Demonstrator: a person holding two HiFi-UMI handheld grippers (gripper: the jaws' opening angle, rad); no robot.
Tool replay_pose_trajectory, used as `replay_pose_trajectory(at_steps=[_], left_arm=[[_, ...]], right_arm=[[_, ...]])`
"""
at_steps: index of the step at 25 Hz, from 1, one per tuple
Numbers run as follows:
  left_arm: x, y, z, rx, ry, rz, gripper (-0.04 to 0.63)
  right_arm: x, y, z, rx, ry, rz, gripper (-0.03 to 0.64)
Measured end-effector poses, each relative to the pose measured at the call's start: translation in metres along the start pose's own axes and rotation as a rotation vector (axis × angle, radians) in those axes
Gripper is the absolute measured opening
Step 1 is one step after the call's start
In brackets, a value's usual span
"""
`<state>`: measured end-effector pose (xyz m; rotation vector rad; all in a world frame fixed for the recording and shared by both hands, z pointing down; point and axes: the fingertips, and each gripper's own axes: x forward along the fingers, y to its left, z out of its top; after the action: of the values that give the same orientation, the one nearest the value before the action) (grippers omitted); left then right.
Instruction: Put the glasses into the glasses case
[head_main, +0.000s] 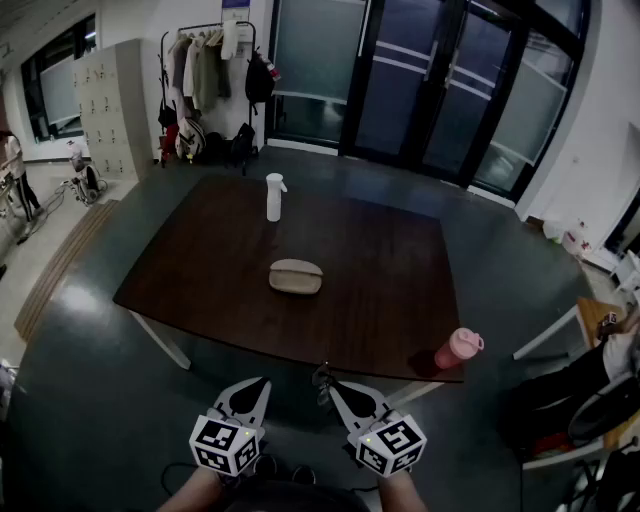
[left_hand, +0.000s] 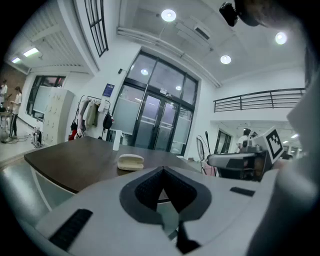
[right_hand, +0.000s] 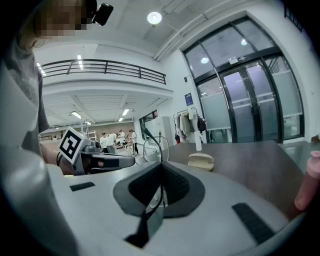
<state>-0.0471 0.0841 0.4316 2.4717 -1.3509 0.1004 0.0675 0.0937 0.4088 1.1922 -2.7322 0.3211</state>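
Note:
A closed beige glasses case (head_main: 295, 277) (left_hand: 131, 162) (right_hand: 201, 161) lies near the middle of the dark wooden table (head_main: 200, 270). Both grippers hover side by side in front of the table's near edge, pointing at the case and well short of it. My right gripper (head_main: 335, 385) (right_hand: 161, 170) is shut on thin-framed glasses (head_main: 322, 378) (right_hand: 152, 150); a lens and a dark arm stick up from between its jaws. My left gripper (head_main: 262, 382) (left_hand: 162, 170) is shut with nothing in it, its pads meeting at the tip.
A white spray bottle (head_main: 275, 196) stands at the table's far side. A pink cup (head_main: 457, 350) (right_hand: 310, 180) sits at the near right corner. A chair (head_main: 560, 340) stands to the right, and a coat rack (head_main: 210, 70) beyond the table.

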Motion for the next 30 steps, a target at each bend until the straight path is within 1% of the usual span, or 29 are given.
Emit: replay_pose_trajectory(at_steps=[7, 21, 27, 30], left_arm=[[-0.008, -0.003, -0.006, -0.013, 0.005, 0.015, 0.006], [-0.034, 0.006, -0.012, -0.013, 0.015, 0.047, 0.006], [-0.026, 0.001, -0.015, -0.011, 0.021, 0.046, 0.006], [-0.019, -0.008, -0.020, -0.008, 0.034, 0.036, 0.006]], right_arm=[[-0.004, 0.010, -0.007, -0.015, 0.018, 0.021, -0.009], [0.003, 0.030, -0.002, -0.038, 0.012, 0.058, -0.009], [-0.010, 0.025, -0.001, -0.080, 0.002, 0.039, -0.009], [-0.016, 0.017, -0.002, -0.072, -0.001, 0.029, -0.009]])
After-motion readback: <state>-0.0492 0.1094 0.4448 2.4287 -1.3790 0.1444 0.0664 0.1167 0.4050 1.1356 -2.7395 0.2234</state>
